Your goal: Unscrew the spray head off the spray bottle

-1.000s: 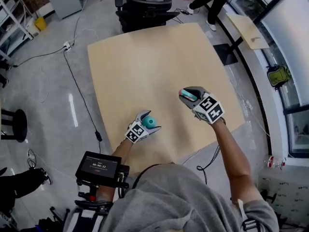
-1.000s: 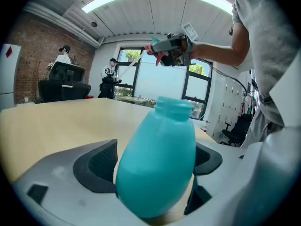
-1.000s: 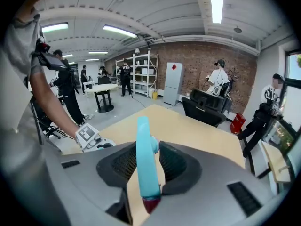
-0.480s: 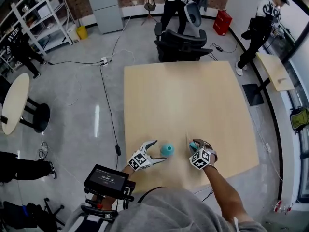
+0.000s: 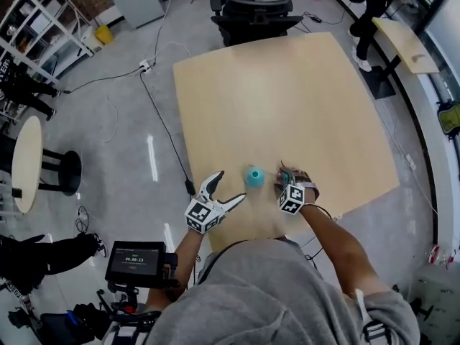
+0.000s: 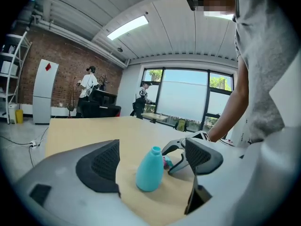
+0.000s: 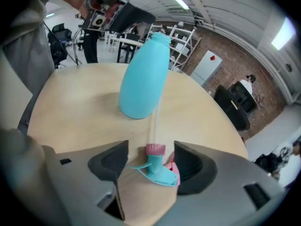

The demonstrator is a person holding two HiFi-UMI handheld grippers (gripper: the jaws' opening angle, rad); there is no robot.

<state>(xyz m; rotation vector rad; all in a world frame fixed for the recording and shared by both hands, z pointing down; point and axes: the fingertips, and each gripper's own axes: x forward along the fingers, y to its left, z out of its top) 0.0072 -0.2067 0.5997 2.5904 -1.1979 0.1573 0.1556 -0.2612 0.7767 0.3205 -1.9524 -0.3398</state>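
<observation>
The teal spray bottle [image 5: 253, 175] stands upright and headless near the table's front edge, also plain in the left gripper view [image 6: 150, 169] and the right gripper view [image 7: 143, 79]. My left gripper [image 5: 228, 189] is open and drawn back from the bottle, touching nothing. The spray head [image 7: 157, 166], teal with a pink collar and a clear tube, lies on the wood between the jaws of my right gripper [image 7: 150, 146], just right of the bottle in the head view [image 5: 286, 177]. Those jaws have just been opening; the left pad stands clear of the head.
The bare wooden table [image 5: 287, 92] stretches away behind the bottle. A black office chair [image 5: 251, 9] stands at its far side, a round side table [image 5: 21, 164] and a stool at the left. Cables lie on the floor. A screen device [image 5: 135, 263] hangs at my chest.
The left gripper let go of the bottle and drew back, leaving it standing. The right gripper came down to the table with the spray head and its jaws widened.
</observation>
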